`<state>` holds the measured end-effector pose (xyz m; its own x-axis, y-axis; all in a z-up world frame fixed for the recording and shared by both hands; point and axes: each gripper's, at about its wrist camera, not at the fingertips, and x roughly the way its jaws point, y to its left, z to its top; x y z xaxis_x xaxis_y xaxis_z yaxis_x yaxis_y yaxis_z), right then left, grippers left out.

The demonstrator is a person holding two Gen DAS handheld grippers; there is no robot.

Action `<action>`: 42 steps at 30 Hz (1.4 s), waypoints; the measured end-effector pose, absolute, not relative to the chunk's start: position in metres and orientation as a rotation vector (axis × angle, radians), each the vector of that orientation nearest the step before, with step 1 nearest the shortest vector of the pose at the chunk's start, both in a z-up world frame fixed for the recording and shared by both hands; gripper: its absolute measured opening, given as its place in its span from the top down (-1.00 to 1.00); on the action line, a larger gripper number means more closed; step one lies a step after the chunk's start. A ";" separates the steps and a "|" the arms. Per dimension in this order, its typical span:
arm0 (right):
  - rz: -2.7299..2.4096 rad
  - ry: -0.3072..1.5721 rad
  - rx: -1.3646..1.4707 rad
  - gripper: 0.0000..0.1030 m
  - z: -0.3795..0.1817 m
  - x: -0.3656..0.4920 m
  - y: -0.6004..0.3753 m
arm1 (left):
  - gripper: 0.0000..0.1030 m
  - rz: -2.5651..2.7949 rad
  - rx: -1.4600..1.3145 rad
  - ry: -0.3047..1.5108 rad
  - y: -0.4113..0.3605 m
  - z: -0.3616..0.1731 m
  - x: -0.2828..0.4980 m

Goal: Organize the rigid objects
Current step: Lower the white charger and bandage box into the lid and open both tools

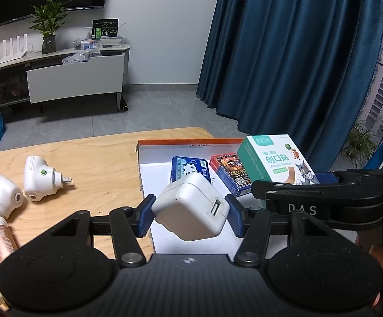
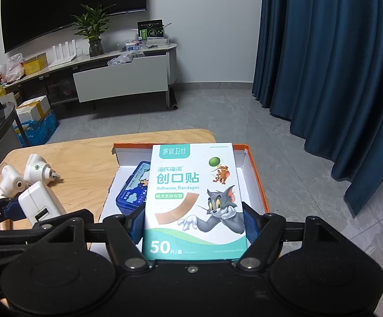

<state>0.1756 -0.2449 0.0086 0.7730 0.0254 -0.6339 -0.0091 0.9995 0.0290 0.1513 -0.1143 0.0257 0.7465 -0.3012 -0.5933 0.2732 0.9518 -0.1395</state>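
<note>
Here the left gripper (image 1: 190, 218) has its blue pads clamped on a white charger (image 1: 191, 206), one pad on each side, holding it tilted in the air over the near left edge of the tray (image 1: 149, 182). The charger's USB port faces the camera. The right gripper (image 2: 192, 224) is clamped on a bandage box (image 2: 194, 200), pads pressing its two long sides, and holds it face up above the tray's middle.

The tray is a shallow white box with an orange rim (image 2: 257, 174), sitting at the right end of a wooden table (image 1: 93, 158). Inside it lie a blue tin (image 1: 188, 169) and, just beside it on the right, a red card pack (image 1: 231, 174); in the right wrist view the bandage box hides the pack and part of the tin.

On the table left of the tray lie two white plug-in devices (image 1: 41, 178), close together. A pink tube (image 1: 2, 240) and other small items sit at the table's near left edge, partly cut off.
</note>
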 end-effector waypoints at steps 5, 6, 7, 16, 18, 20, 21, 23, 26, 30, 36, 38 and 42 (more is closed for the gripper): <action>0.015 0.698 0.025 -0.64 0.005 0.180 -0.244 | -0.11 -0.312 -0.044 0.665 -0.114 0.024 0.153; 0.015 0.701 0.027 -0.64 0.005 0.181 -0.244 | -0.11 -0.312 -0.044 0.667 -0.114 0.024 0.154; 0.015 0.704 0.030 -0.64 0.004 0.182 -0.244 | -0.11 -0.311 -0.042 0.668 -0.115 0.023 0.154; 0.013 0.725 0.043 -0.64 0.002 0.194 -0.249 | -0.11 -0.328 -0.030 0.683 -0.121 0.018 0.163; 0.009 0.732 0.047 -0.64 0.000 0.196 -0.251 | -0.11 -0.335 -0.028 0.686 -0.123 0.016 0.165; 0.000 0.738 0.049 -0.64 -0.001 0.198 -0.254 | -0.11 -0.342 -0.026 0.691 -0.126 0.015 0.166; -0.002 0.741 0.051 -0.64 -0.002 0.200 -0.255 | -0.11 -0.346 -0.025 0.692 -0.127 0.014 0.167; -0.006 0.749 0.056 -0.64 -0.004 0.203 -0.258 | -0.11 -0.352 -0.024 0.697 -0.130 0.012 0.168; -0.008 0.761 0.061 -0.64 -0.006 0.208 -0.261 | -0.11 -0.362 -0.018 0.701 -0.135 0.009 0.169; -0.010 0.772 0.059 -0.64 -0.009 0.214 -0.264 | -0.11 -0.373 -0.013 0.710 -0.140 0.006 0.172; -0.010 0.786 0.069 -0.64 -0.012 0.225 -0.266 | -0.11 -0.384 -0.005 0.725 -0.148 0.001 0.175; -0.010 0.789 0.068 -0.64 -0.013 0.229 -0.268 | -0.11 -0.388 -0.004 0.728 -0.151 0.000 0.177; -0.009 0.795 0.065 -0.64 -0.016 0.235 -0.269 | -0.11 -0.398 -0.006 0.734 -0.156 -0.002 0.180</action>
